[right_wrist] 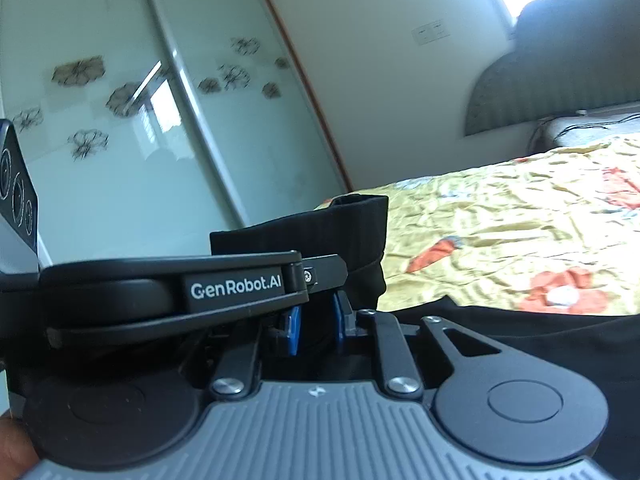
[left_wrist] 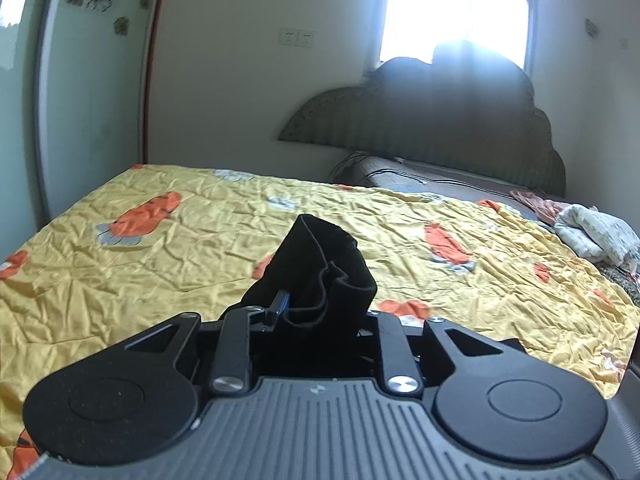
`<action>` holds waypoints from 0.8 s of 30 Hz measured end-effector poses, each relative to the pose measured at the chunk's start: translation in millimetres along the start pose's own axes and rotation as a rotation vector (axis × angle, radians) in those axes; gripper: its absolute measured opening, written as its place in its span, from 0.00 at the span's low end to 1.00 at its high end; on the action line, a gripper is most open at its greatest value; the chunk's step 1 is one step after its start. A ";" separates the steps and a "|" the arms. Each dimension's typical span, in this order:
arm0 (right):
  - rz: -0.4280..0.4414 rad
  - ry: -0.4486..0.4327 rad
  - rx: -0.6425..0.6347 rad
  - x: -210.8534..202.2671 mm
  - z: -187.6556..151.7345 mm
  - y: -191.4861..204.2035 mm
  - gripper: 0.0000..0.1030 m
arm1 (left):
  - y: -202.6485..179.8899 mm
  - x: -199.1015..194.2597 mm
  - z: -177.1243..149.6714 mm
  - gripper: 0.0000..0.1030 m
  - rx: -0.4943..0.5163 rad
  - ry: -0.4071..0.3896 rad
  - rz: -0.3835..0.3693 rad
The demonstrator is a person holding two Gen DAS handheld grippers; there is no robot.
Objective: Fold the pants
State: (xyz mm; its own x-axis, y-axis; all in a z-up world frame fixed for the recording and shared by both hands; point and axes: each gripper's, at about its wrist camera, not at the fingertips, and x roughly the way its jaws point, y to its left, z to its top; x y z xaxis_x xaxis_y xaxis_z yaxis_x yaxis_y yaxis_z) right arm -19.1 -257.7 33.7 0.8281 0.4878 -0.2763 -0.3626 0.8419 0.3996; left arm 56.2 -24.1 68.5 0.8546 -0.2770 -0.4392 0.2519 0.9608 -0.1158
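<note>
The black pants (left_wrist: 320,264) are bunched up between my left gripper's (left_wrist: 308,312) fingers, held above the yellow bedspread (left_wrist: 160,264). The left gripper is shut on the cloth. In the right wrist view, my right gripper (right_wrist: 316,320) is shut on a black edge of the pants (right_wrist: 344,232), which stands up past the blue pads (right_wrist: 295,330). More black cloth (right_wrist: 520,332) hangs to the right below. The left gripper body (right_wrist: 180,292), marked GenRobot.AI, lies close across the right view.
The bed carries a yellow quilt with orange carrot prints (right_wrist: 520,216). A padded headboard (left_wrist: 440,116) and dark pillow (left_wrist: 420,176) sit at the far end. Bundled white and pink cloth (left_wrist: 592,232) lies at right. A glass wardrobe door (right_wrist: 120,120) stands at left.
</note>
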 end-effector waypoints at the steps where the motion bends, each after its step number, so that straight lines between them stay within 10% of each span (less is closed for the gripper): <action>1: -0.009 -0.010 0.001 -5.2 0.3 -3.5 0.17 | -6.9 0.6 0.0 0.23 0.010 -0.003 -0.009; 24: -0.212 -0.149 0.153 -102.9 -12.5 -110.0 0.17 | -156.8 35.1 -28.2 0.33 0.191 0.016 -0.228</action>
State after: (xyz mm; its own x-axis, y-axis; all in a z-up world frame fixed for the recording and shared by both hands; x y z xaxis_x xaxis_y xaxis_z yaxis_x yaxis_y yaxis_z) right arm -69.7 -397.7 7.3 0.9363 0.2556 -0.2407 -0.1152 0.8713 0.4771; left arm 33.9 -184.2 46.1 0.7590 -0.4838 -0.4357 0.5191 0.8536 -0.0438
